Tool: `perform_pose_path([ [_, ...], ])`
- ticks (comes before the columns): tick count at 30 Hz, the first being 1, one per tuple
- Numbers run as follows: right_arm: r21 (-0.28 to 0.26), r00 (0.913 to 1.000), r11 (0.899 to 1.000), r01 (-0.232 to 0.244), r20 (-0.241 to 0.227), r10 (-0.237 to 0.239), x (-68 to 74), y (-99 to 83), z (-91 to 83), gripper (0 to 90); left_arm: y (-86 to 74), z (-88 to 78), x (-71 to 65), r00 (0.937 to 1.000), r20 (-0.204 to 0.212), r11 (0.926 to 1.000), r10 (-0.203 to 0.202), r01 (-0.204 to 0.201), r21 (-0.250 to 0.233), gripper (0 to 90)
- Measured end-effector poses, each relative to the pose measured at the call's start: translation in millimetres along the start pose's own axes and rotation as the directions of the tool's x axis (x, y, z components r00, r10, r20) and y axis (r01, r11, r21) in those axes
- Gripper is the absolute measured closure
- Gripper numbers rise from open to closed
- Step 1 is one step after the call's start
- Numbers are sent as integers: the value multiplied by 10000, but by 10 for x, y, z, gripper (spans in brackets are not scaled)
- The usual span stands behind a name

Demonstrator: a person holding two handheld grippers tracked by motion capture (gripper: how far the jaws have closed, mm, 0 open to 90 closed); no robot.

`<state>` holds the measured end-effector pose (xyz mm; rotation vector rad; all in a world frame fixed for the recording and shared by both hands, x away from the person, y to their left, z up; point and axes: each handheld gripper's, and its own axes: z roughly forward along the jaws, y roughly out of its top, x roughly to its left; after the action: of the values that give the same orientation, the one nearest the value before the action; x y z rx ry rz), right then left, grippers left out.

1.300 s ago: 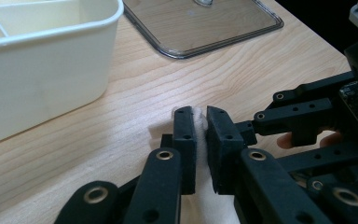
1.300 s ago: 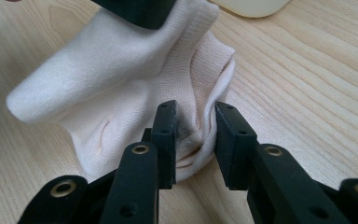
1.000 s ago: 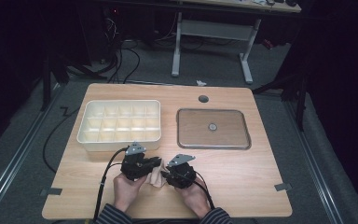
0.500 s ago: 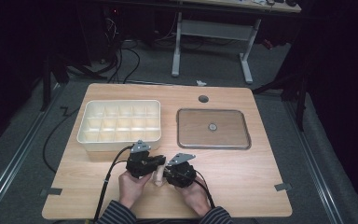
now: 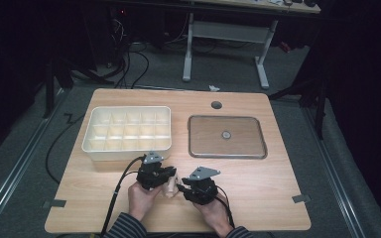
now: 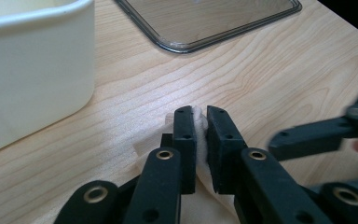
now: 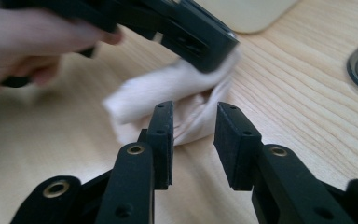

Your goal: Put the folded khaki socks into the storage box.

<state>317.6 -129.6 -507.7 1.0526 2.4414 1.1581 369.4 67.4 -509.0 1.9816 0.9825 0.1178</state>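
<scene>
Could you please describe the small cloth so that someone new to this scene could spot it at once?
On the wooden table, look at the near edge, in front of the white divided box. The cloth sits between the two black grippers: it is small, pale beige and crumpled, the one soft item there.

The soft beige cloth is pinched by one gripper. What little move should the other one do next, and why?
Probably ease the right gripper forward and close on the beige folded cloth. Its jaws, just opened, stand apart with the cloth's edge ahead of them, while the left gripper is shut on the other end above the wooden table.
</scene>
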Motion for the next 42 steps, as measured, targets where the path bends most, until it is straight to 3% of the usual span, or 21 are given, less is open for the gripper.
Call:
perform_pose_path([
  [6, -358, 9984, 9990, 275, -488, -292, 96, 18, -137, 626, -3, 23, 11, 10000, -66, 10000, 2, -1, 65, 827],
  [16, -146, 9954, 9975, 690, -660, -698, 174, 85, -13, 618, -6, 33, 14, 10000, -95, 10000, -26, 27, 63, 826],
  [27, -27, 9953, 9971, 758, -597, -758, 121, -28, 33, 843, 4, 46, 34, 9999, -112, 10000, -39, 39, -15, 823],
  [42, 286, 9954, 9953, 926, -280, -918, 79, -93, -1, 878, 42, 69, 2, 9997, -218, 9999, 116, -118, -80, 817],
])
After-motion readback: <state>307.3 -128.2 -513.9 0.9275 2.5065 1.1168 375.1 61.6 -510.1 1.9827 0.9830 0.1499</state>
